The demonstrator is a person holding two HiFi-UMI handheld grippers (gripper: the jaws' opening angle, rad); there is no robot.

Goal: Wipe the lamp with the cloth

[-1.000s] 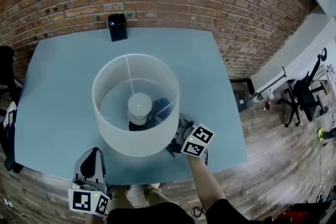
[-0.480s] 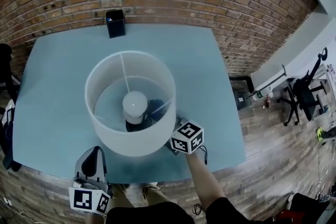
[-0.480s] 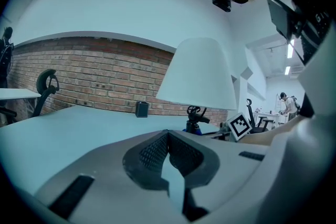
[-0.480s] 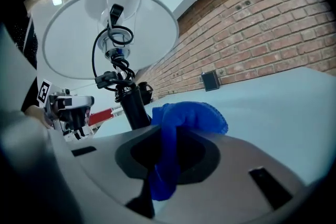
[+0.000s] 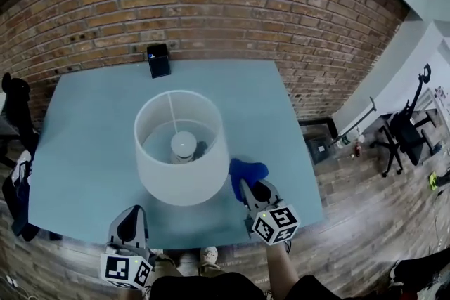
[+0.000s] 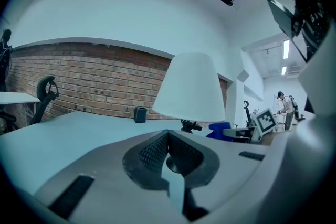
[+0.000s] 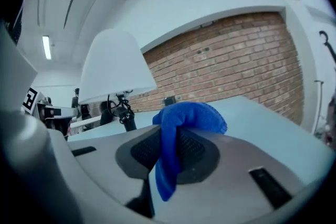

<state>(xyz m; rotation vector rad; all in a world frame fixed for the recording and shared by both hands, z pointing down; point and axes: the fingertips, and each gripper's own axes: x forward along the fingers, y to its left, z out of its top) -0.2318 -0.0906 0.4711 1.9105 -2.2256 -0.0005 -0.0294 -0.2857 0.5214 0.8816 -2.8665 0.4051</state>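
Observation:
A lamp with a white drum shade (image 5: 181,151) stands in the middle of the pale blue table (image 5: 84,130); its bulb and dark base show through the open top. My right gripper (image 5: 247,187) sits just right of the shade, apart from it, shut on a blue cloth (image 5: 247,173) that bunches over the jaws (image 7: 185,118). In the right gripper view the lamp (image 7: 113,68) rises at the left. My left gripper (image 5: 131,223) rests at the table's near edge, below the shade, shut on nothing (image 6: 169,150). The left gripper view shows the shade (image 6: 189,87) ahead.
A small black box (image 5: 159,60) stands at the table's far edge against the brick wall. Right of the table are wooden floor and a black chair (image 5: 408,124). Another dark chair (image 5: 15,109) sits at the left. A person stands far off in the left gripper view.
My right gripper has pulled back from the shade's lower right side toward the near edge, bringing the blue cloth into view. The head camera has shifted; the left gripper stays put.

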